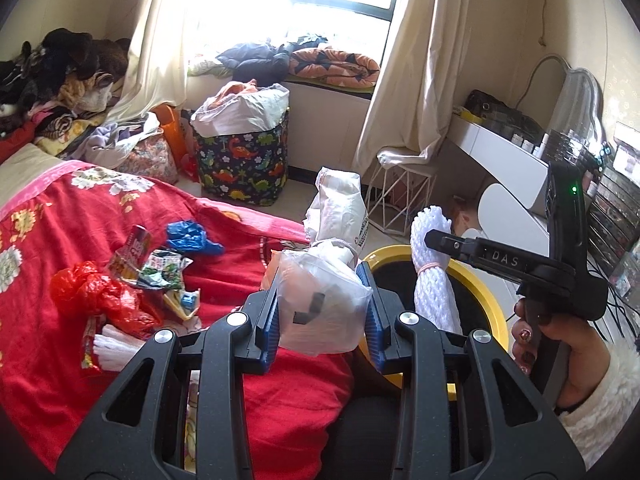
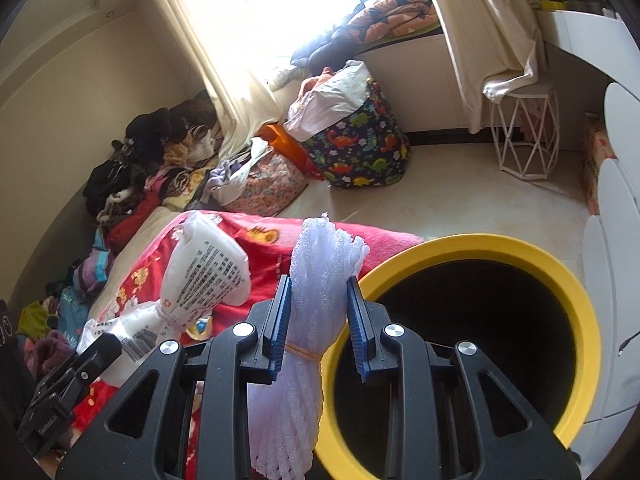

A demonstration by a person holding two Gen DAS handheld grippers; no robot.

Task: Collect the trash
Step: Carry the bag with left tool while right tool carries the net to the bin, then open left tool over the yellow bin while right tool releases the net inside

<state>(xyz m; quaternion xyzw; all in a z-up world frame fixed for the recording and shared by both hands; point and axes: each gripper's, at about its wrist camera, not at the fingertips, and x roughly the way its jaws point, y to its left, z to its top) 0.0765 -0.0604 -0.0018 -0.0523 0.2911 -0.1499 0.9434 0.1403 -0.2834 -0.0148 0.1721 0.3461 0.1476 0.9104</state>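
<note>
My left gripper (image 1: 322, 312) was clamped on the knotted white plastic bag (image 1: 320, 304); my right gripper (image 2: 318, 320) squeezed the foam net bundle (image 2: 316, 280) beside the yellow bin (image 2: 576, 304).

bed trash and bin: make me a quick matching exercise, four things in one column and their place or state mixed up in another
Things:
1. tied white plastic bag
2. white foam net bundle
3. red plastic bag
4. yellow-rimmed bin

Places or states:
A. lying on the red bedspread
B. pinched in the right gripper
C. open-topped, beside the bed
D. pinched in the left gripper

Pairs: 1-D, 2-B, 3-A, 4-C
</note>
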